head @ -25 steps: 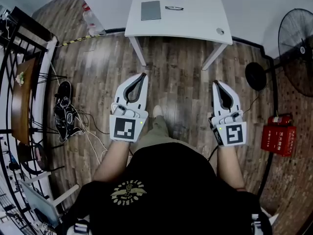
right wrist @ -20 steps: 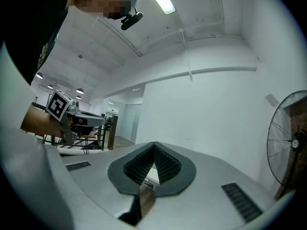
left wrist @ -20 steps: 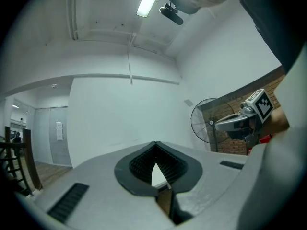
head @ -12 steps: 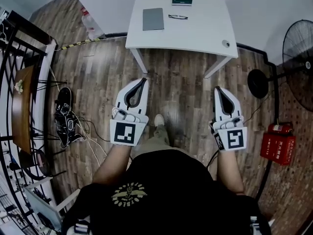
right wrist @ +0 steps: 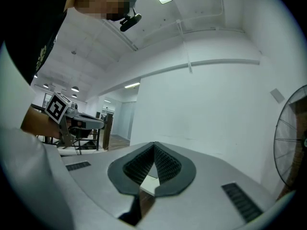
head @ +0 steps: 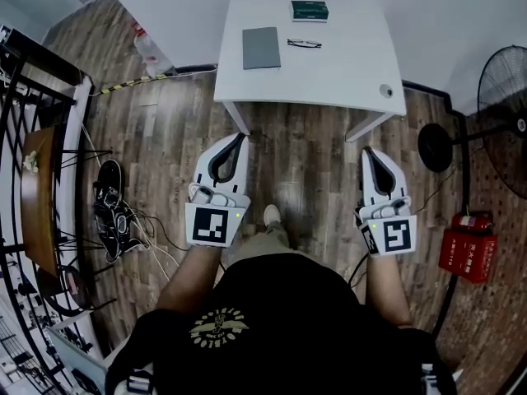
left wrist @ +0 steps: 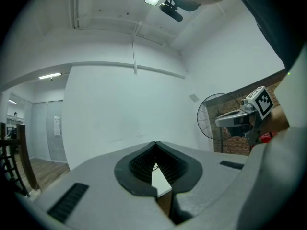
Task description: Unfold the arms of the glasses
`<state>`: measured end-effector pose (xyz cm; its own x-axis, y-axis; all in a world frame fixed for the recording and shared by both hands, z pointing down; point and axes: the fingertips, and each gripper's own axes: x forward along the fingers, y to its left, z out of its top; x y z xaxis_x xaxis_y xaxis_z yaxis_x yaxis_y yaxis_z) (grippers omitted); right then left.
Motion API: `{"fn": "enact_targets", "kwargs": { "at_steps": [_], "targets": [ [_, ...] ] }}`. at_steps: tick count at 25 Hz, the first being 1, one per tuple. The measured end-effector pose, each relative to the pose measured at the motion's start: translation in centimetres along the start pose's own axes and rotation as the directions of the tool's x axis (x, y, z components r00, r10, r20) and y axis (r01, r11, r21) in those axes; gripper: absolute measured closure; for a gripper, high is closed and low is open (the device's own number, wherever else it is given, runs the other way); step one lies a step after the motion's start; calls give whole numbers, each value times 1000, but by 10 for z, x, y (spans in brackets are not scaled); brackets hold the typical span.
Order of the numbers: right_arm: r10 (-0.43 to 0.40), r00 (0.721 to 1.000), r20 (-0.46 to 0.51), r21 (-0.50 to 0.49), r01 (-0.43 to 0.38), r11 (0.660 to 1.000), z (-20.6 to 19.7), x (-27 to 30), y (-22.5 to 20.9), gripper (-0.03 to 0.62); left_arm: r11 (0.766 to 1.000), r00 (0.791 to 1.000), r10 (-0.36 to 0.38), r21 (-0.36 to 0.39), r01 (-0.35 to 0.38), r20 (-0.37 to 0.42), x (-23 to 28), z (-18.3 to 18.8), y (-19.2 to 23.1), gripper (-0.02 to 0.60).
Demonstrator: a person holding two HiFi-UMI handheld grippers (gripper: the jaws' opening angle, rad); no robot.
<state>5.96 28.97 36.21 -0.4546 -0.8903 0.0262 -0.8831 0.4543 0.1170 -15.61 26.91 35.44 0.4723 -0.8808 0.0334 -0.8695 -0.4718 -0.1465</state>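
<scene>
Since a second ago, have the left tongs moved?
Yes: the left tongs have neared the white table; the floor gap between them shrank.

This looks like an office workroom. A white surface (head: 346, 72) stands against a bare white wall on a wood-plank floor (head: 305, 155). To its right are a pedestal fan (head: 498, 113) and a red extinguisher box (head: 468, 253); to its left, black metal racks (head: 25, 81) and loose cables (head: 152, 229).

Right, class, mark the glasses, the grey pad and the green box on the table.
glasses (head: 305, 44), head view, the bridge
grey pad (head: 261, 48), head view, middle of cover
green box (head: 309, 10), head view, top face
</scene>
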Motion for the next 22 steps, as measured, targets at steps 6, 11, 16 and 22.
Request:
{"fn": "enact_targets", "kwargs": {
  "at_steps": [6, 11, 16, 22],
  "targets": [
    [10, 1000, 0, -10, -10, 1000, 5, 51, 12, 594, 1000, 1000, -9, -15, 9, -14, 20, -10, 44, 575],
    [0, 1000, -8, -47, 0, 999, 11, 70, 23, 594, 999, 1000, -24, -33, 24, 0, 30, -15, 68, 575],
    [-39, 999, -19, -57, 38, 998, 25, 65, 27, 594, 997, 998, -55, -57, 57, 39, 33, -7, 71, 575],
    [-60, 998, 4, -62, 60, 996, 29, 62, 21, 594, 996, 996, -64, -56, 67, 61, 34, -3, 69, 575]
  ]
}}
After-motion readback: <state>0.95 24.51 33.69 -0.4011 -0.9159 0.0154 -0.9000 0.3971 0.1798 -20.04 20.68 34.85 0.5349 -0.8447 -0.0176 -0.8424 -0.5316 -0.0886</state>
